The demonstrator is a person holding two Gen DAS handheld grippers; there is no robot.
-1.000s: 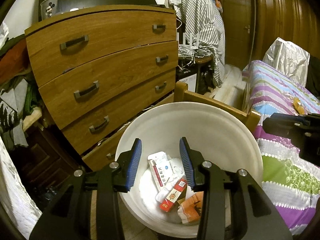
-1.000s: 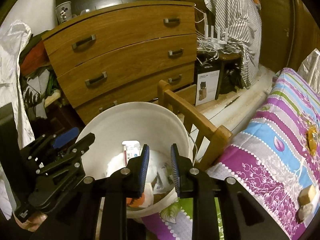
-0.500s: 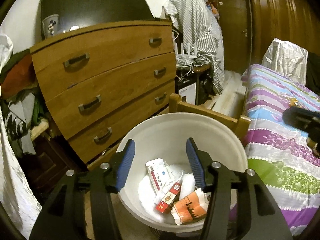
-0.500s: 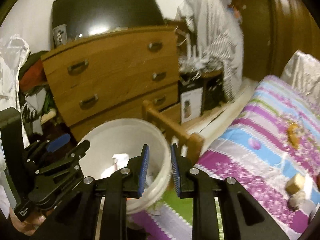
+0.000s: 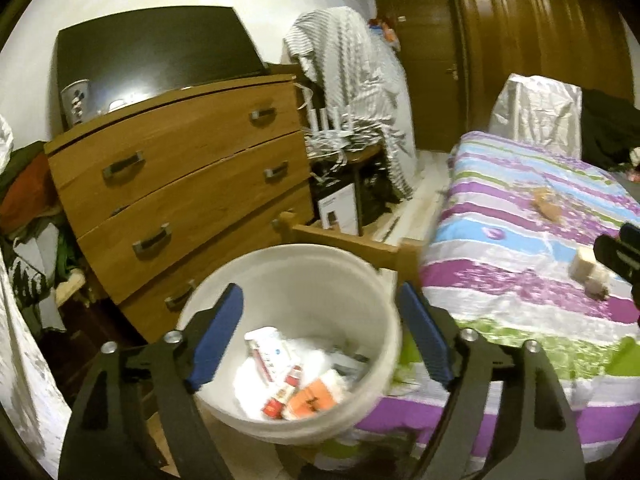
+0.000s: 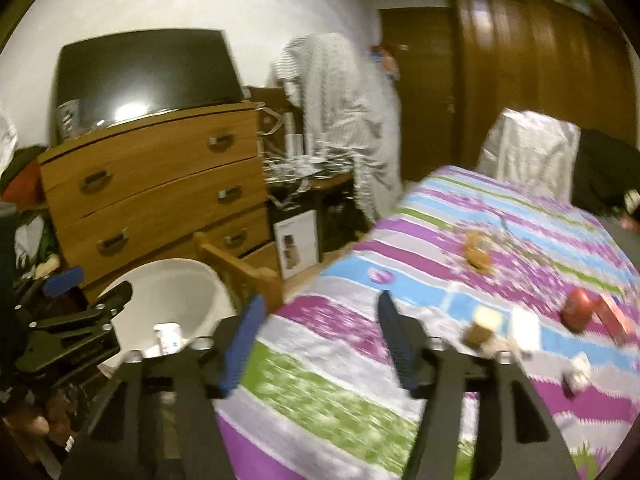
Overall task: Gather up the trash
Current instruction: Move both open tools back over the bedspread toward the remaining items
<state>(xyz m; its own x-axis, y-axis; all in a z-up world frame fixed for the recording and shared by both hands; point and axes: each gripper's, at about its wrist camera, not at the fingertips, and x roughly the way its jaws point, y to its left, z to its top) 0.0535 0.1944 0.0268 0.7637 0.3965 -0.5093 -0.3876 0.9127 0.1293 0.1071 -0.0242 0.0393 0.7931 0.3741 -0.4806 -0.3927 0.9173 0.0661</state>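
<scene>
A white bucket stands beside the bed and holds small boxes and an orange packet. My left gripper hovers over it, its jaws opening with nothing between them. My right gripper is over the striped bed cover, jaws also opening and empty. Trash lies on the cover ahead and to its right: an orange wrapper, a beige box, a red can and white scraps. The left gripper and the bucket show at the left of the right wrist view.
A wooden chest of drawers with a dark screen on top stands behind the bucket. The bed's wooden corner post is right next to the bucket rim. A striped cloth hangs over furniture; brown wardrobe doors lie beyond.
Both grippers have opened wide. The right one has swung to the right, from above the bucket to over the bed. The left one has drawn back from the bucket.
</scene>
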